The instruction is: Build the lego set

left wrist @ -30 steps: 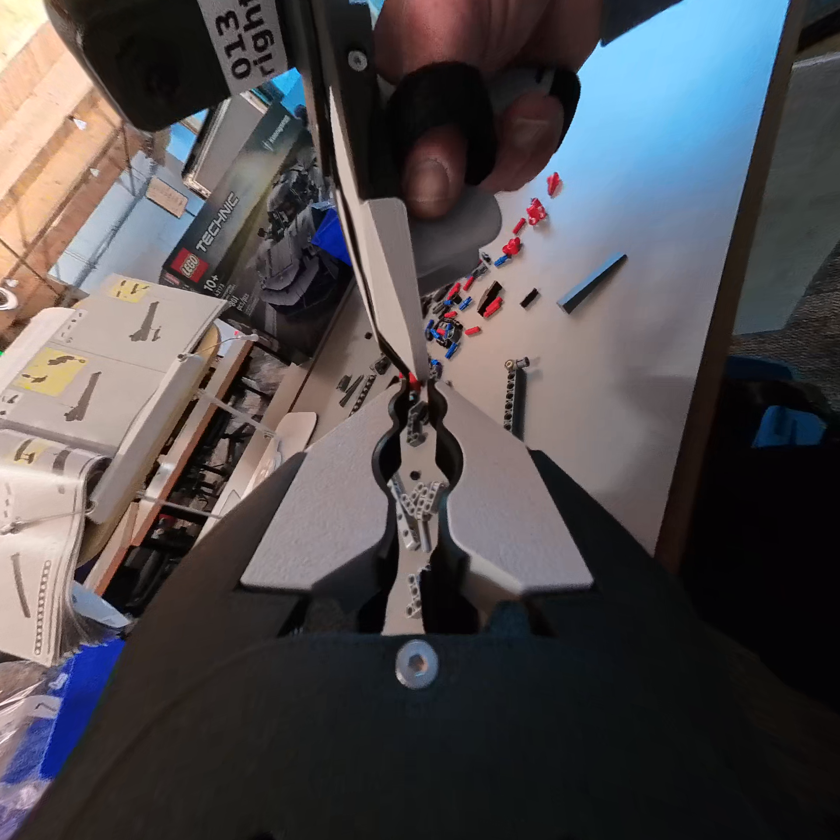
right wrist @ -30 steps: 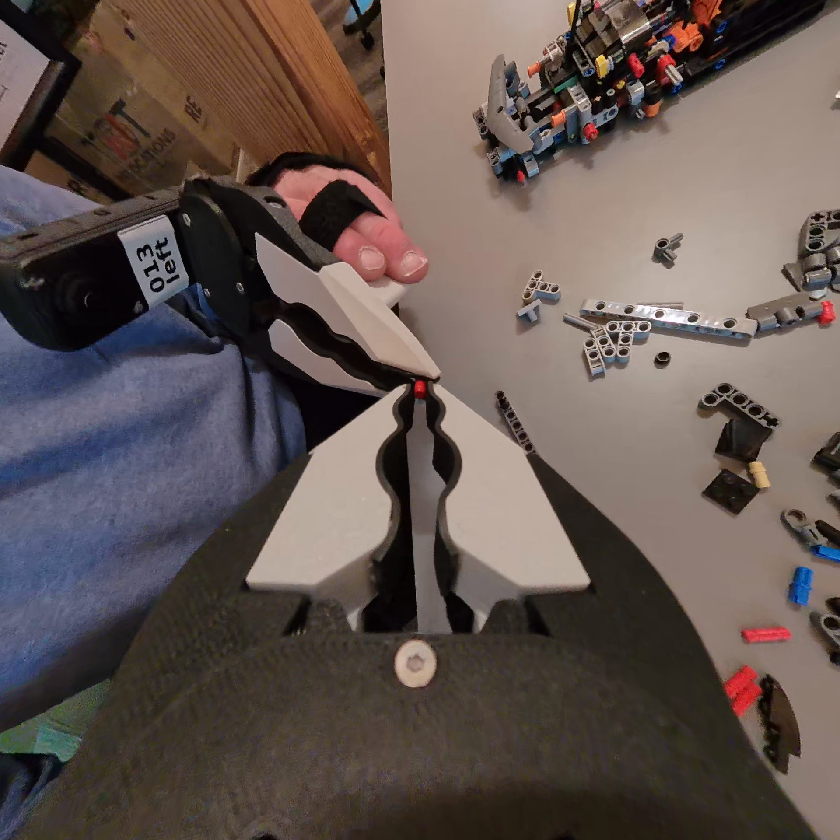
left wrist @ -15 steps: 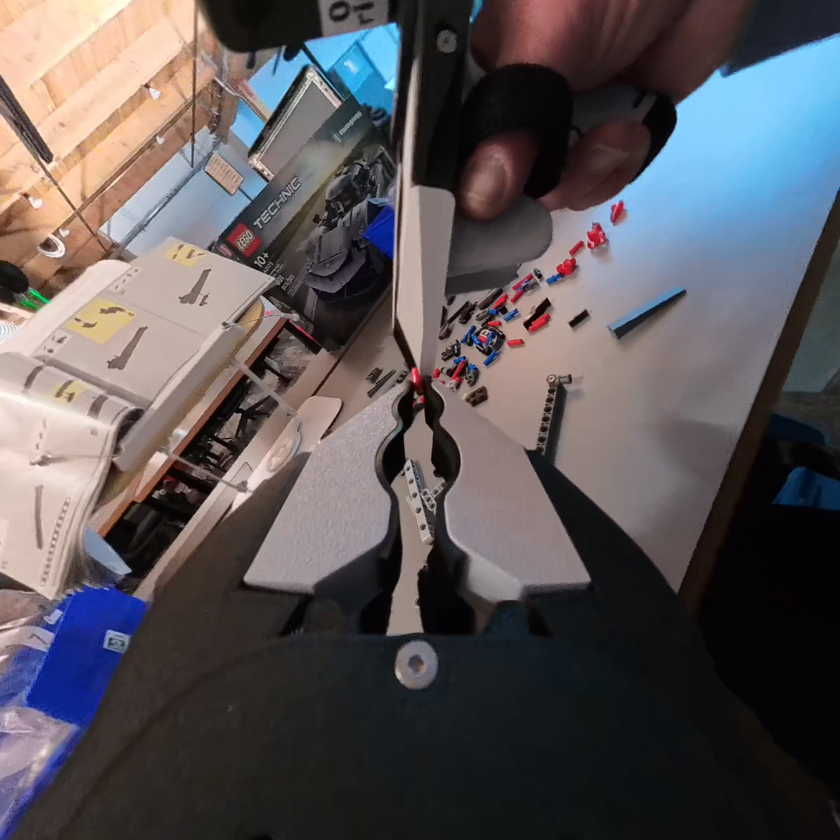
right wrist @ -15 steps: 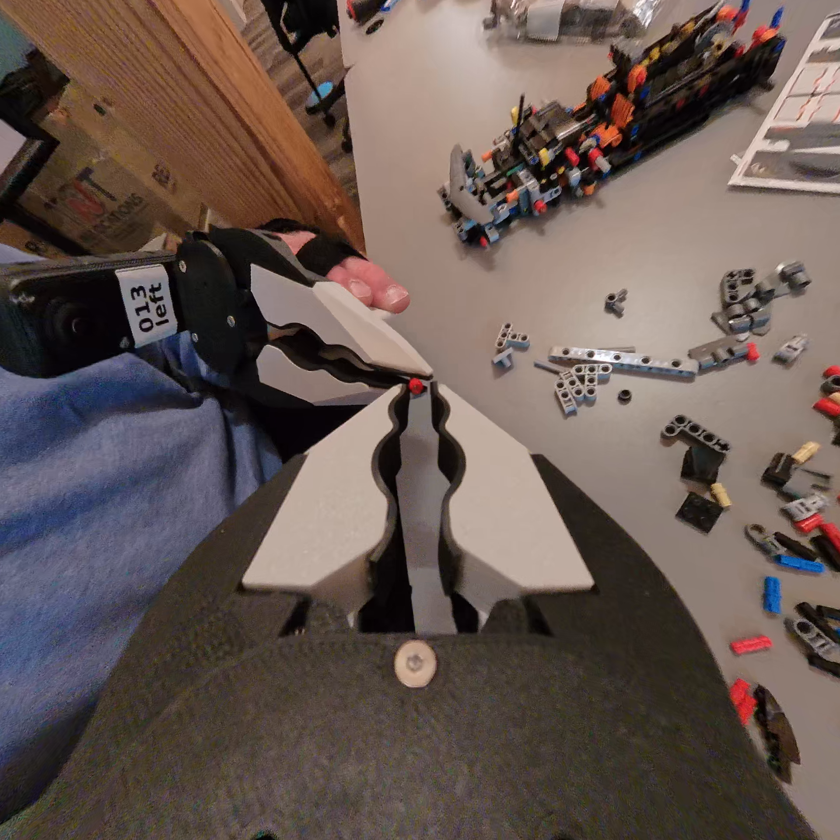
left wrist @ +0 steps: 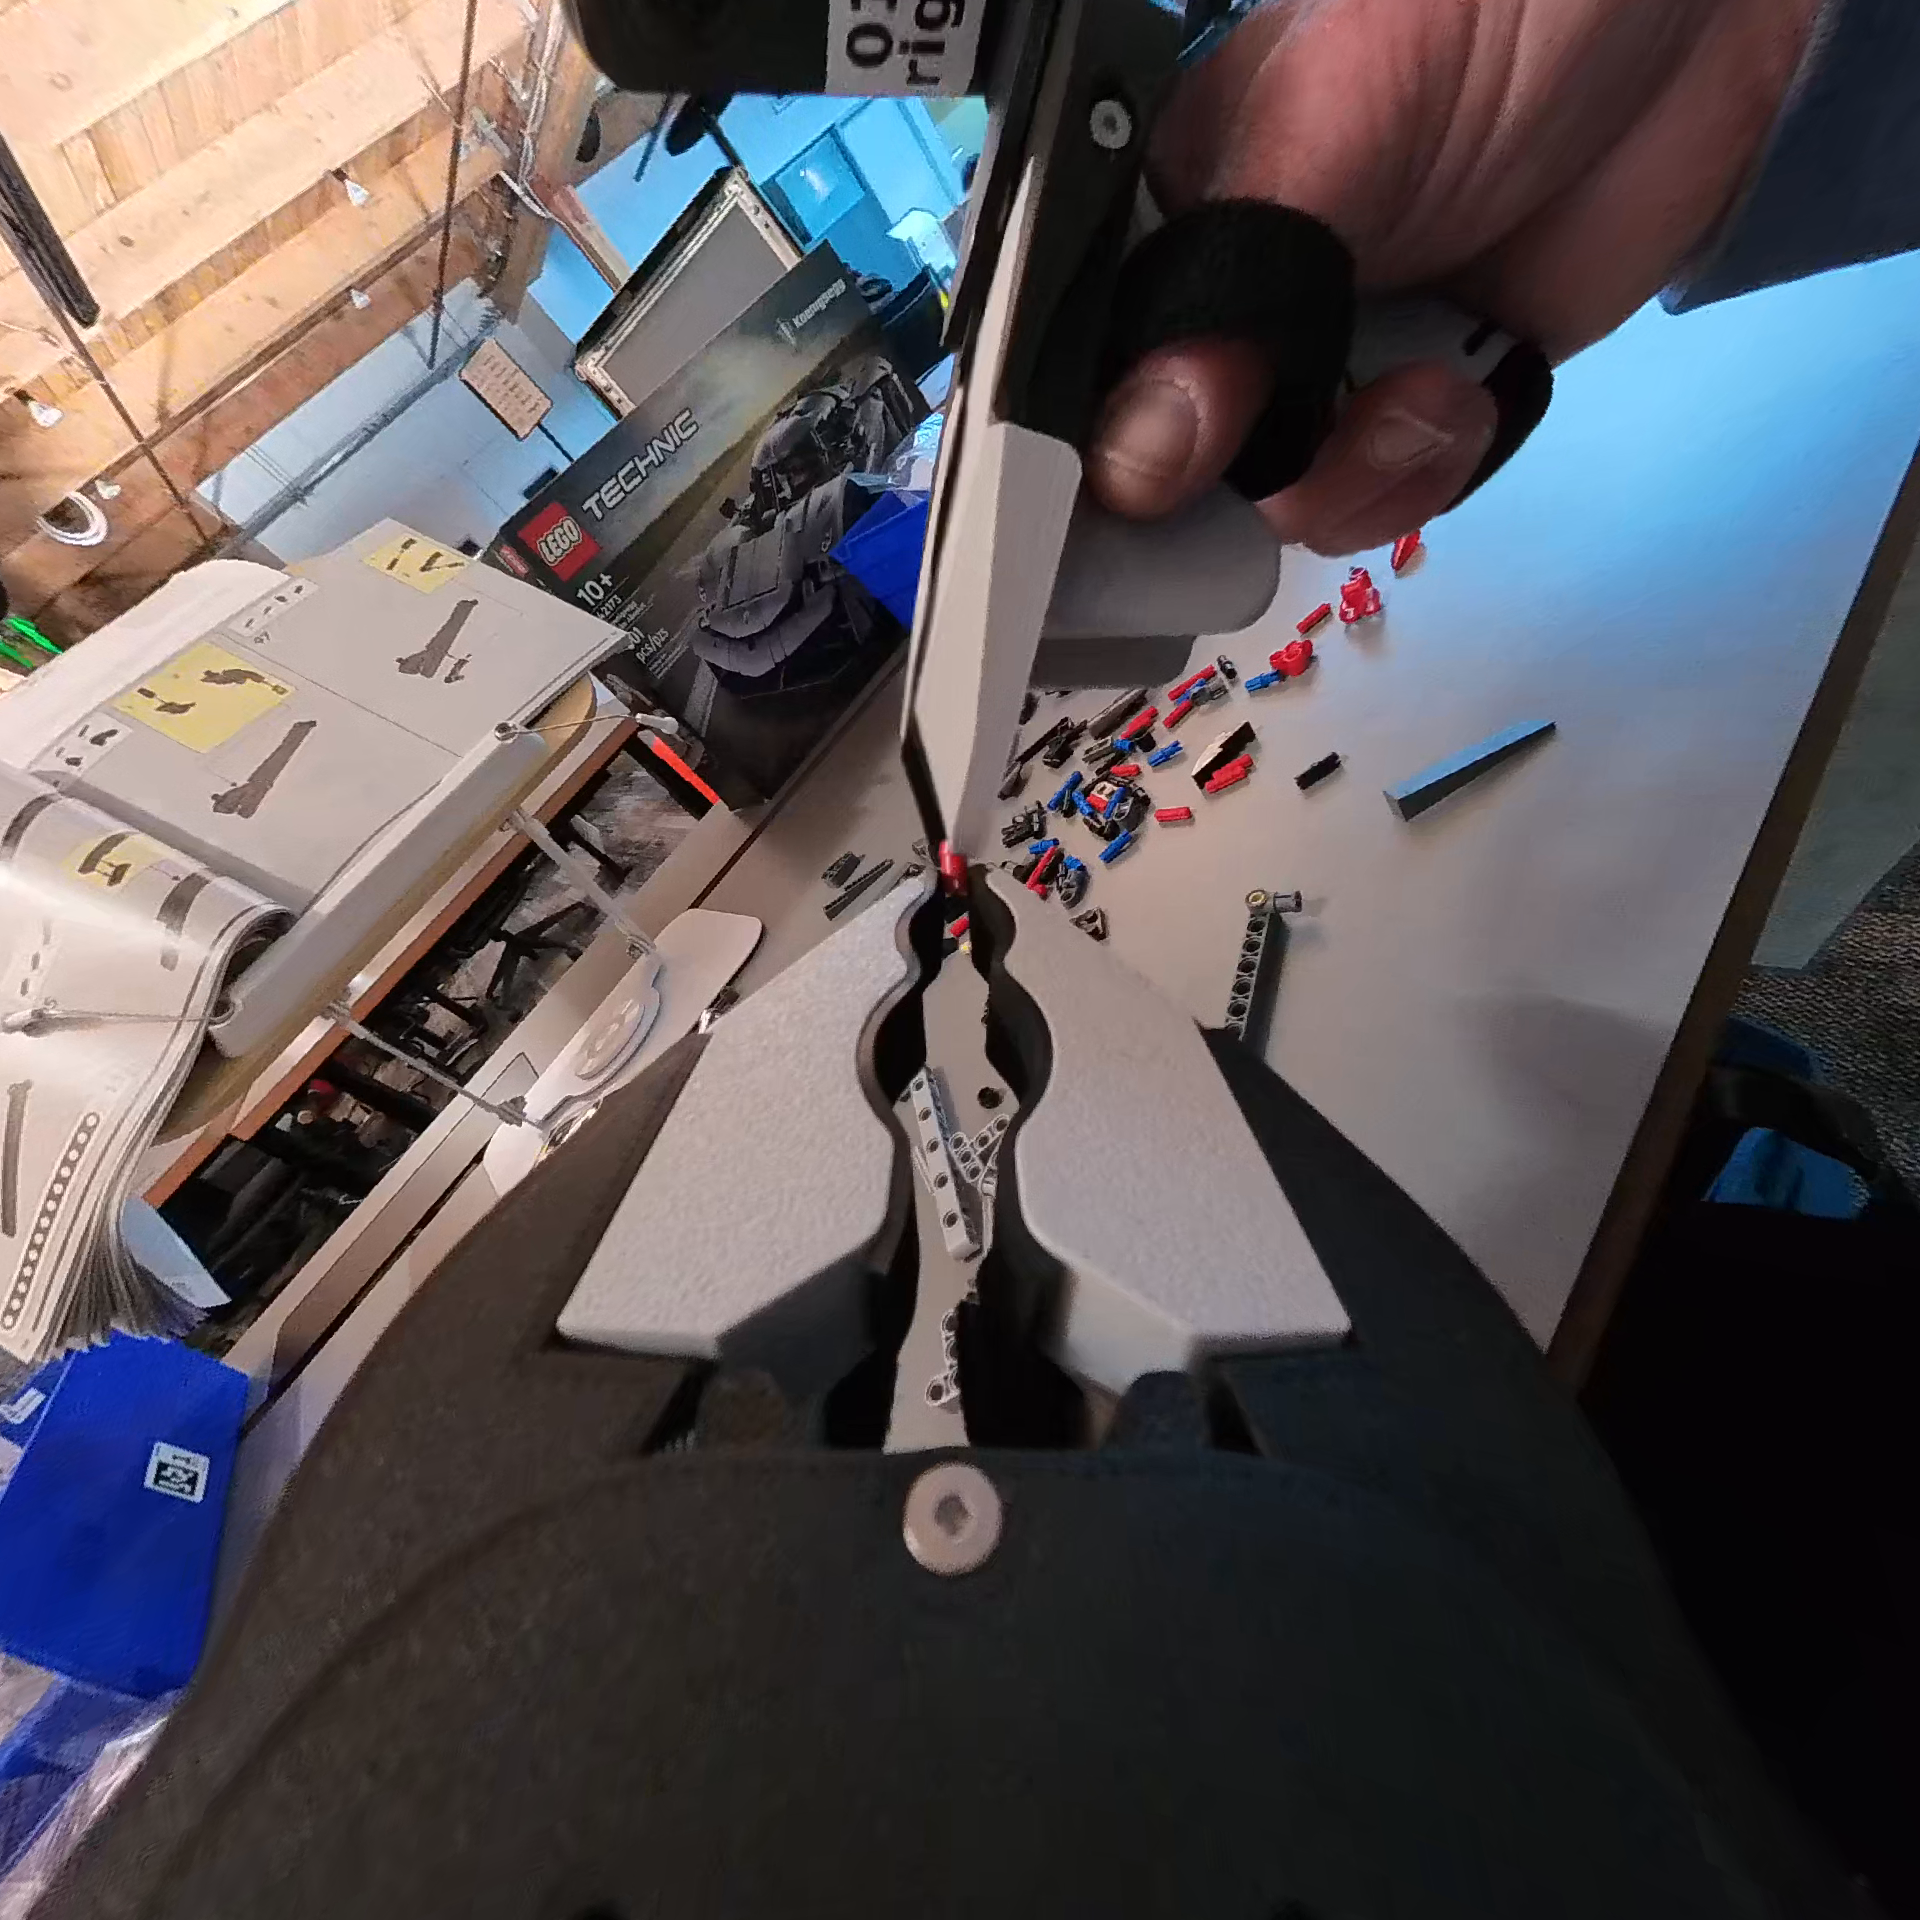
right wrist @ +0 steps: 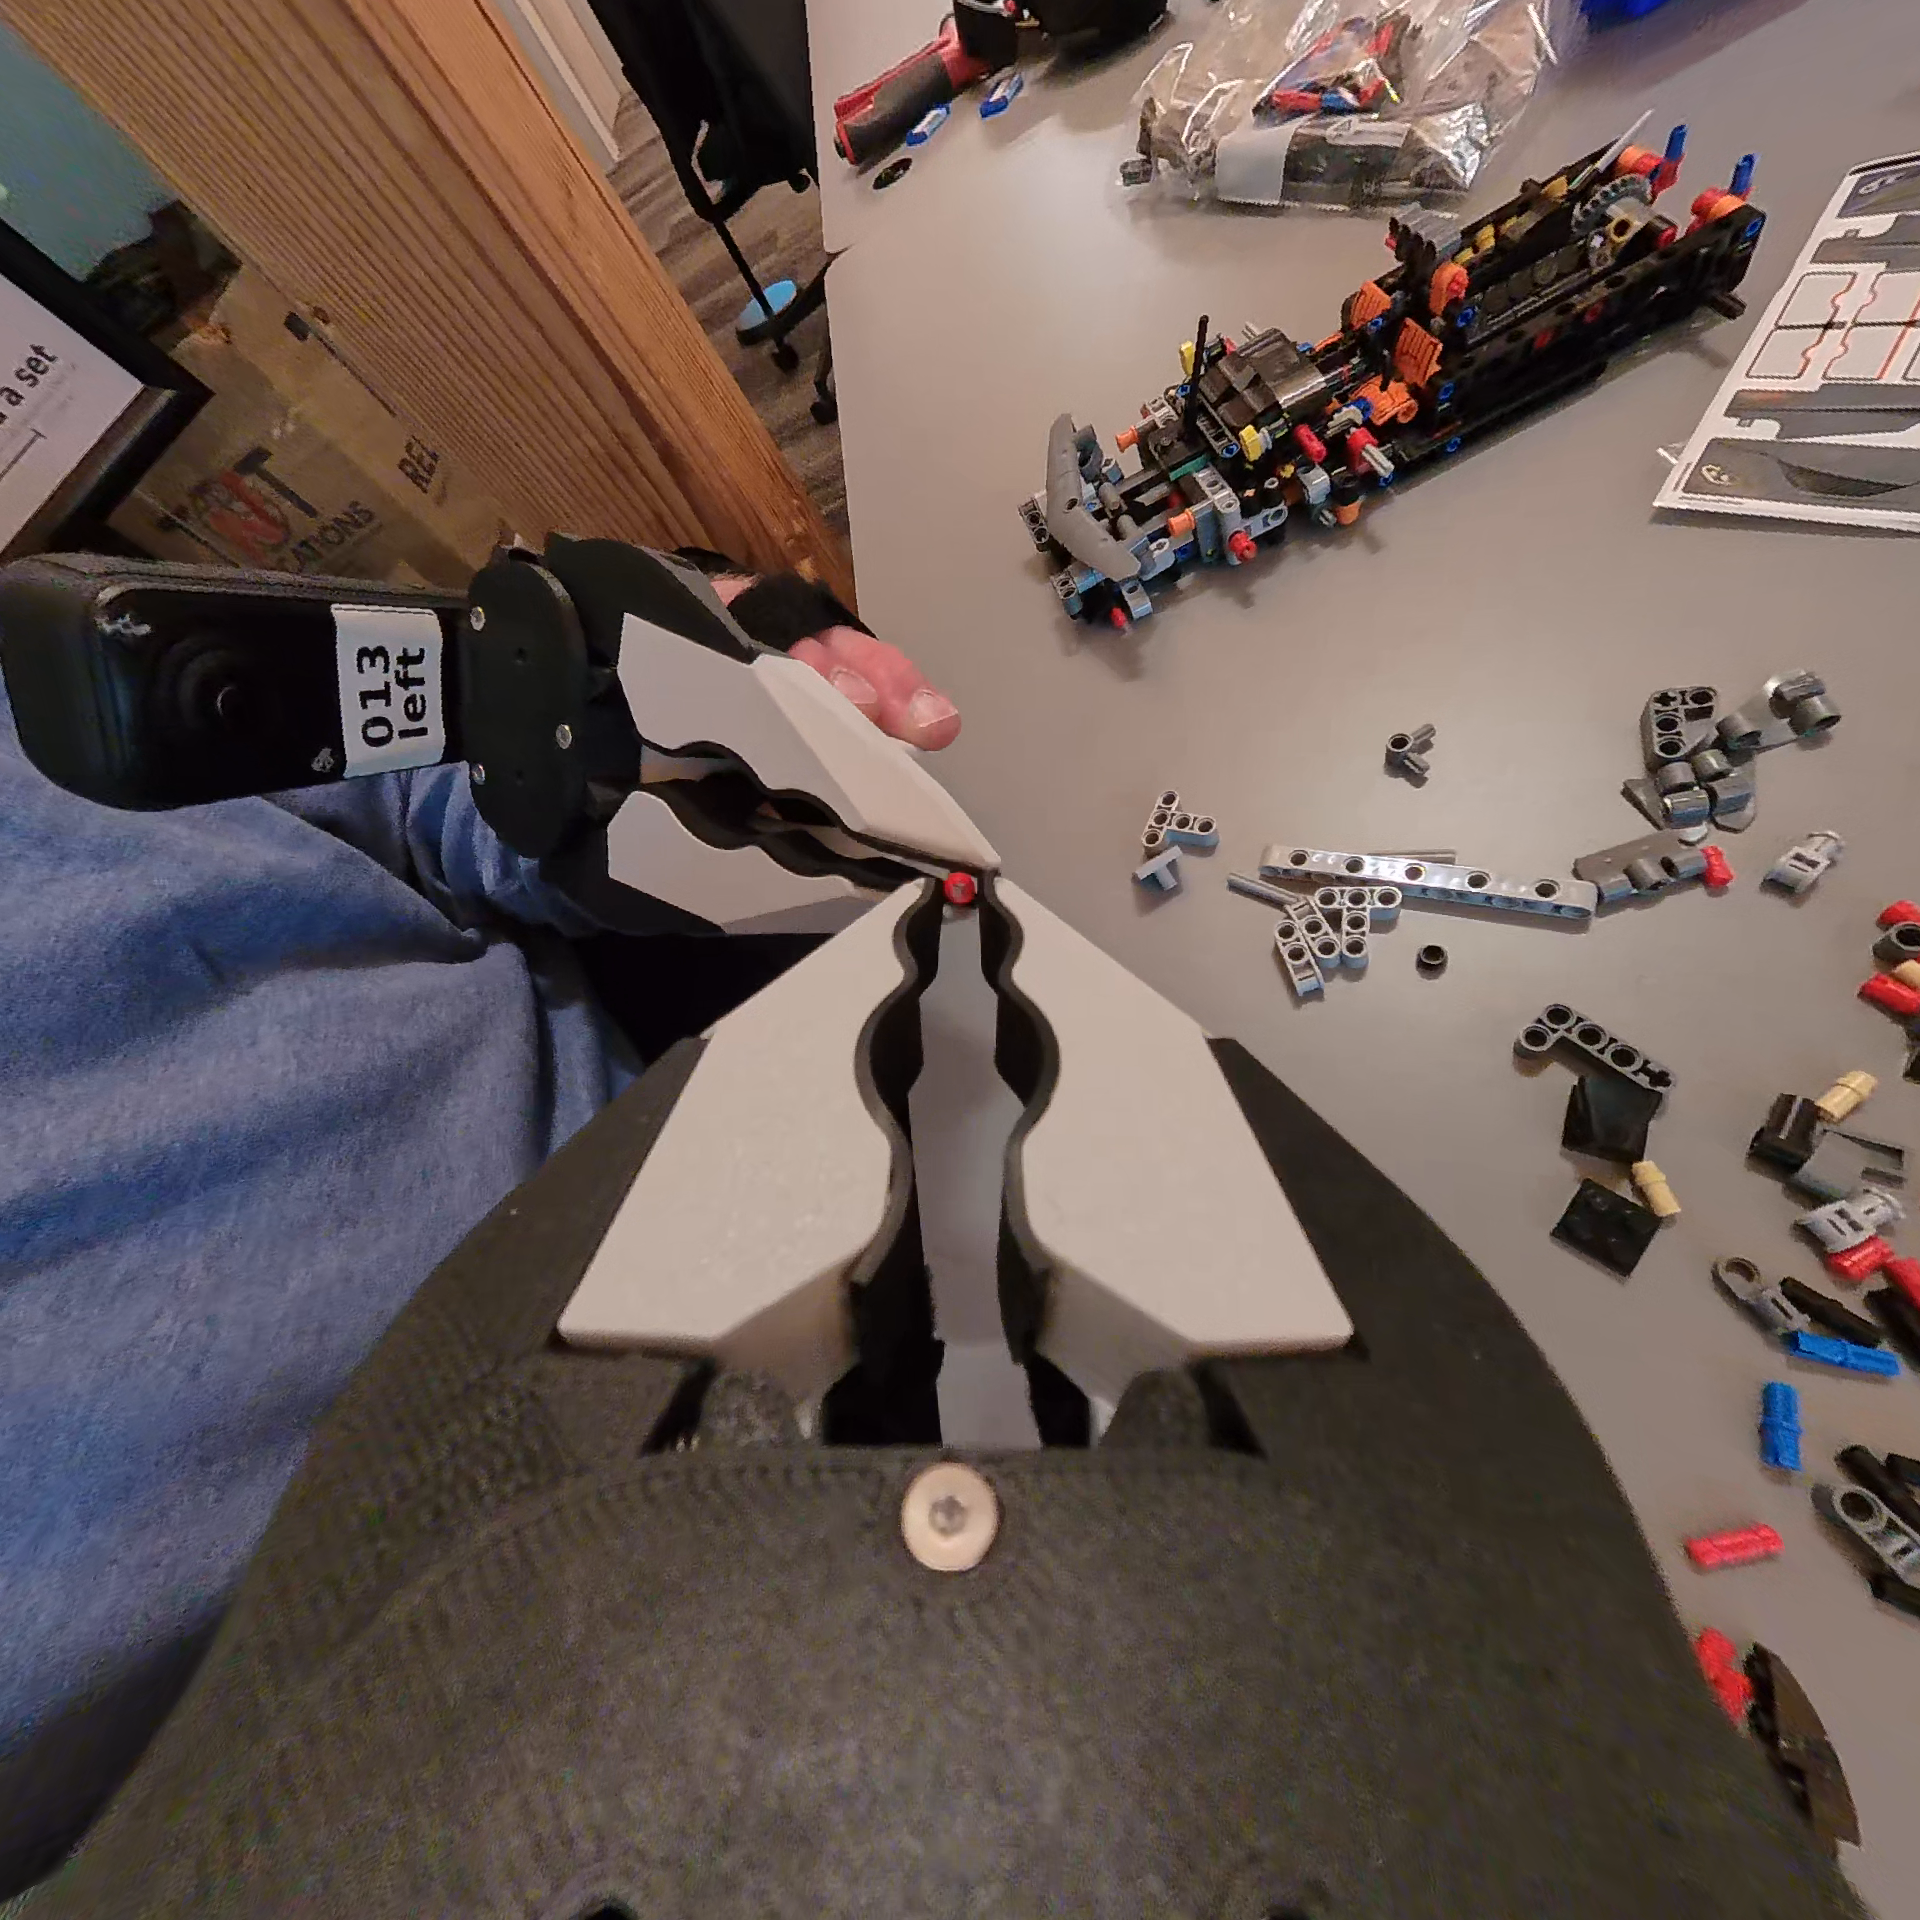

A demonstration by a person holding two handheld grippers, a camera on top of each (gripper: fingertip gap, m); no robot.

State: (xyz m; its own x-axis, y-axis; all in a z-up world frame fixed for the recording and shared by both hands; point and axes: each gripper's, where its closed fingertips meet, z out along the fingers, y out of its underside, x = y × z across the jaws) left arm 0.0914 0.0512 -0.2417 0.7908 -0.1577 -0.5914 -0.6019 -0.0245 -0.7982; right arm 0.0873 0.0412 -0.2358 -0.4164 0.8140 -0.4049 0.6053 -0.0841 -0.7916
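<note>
pinching a red pin (right wrist: 958,889), apparently together, near the table (right wrist: 1143,364) edge.

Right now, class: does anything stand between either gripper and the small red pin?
Nothing visible does. The right gripper is shut on the red pin, and the left gripper meets the pin's other end tip to tip, above the table.

Both grippers lifted w/ red pin (right wrist: 958,889) — more table (right wrist: 1299,665) visible.
</note>
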